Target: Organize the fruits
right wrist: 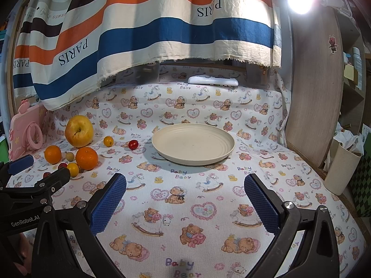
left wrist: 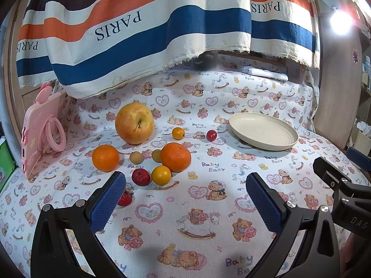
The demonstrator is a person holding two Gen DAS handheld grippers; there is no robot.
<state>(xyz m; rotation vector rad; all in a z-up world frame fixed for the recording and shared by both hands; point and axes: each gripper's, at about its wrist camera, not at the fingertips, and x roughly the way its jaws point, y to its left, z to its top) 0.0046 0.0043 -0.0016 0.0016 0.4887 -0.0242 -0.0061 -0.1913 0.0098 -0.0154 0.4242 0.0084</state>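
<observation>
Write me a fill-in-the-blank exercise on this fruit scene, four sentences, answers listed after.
1. The cream plate holds ____ fruit.
2. The largest fruit on the cloth is the yellow ____, behind the two oranges.
3. The jaws of the left gripper stand ____.
4. The small red cherry tomato lies between the small orange tomato and the ____.

Answers: no; apple; open; plate

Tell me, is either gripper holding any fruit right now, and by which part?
Nothing is held. The left gripper and right gripper are both open and empty.
</observation>
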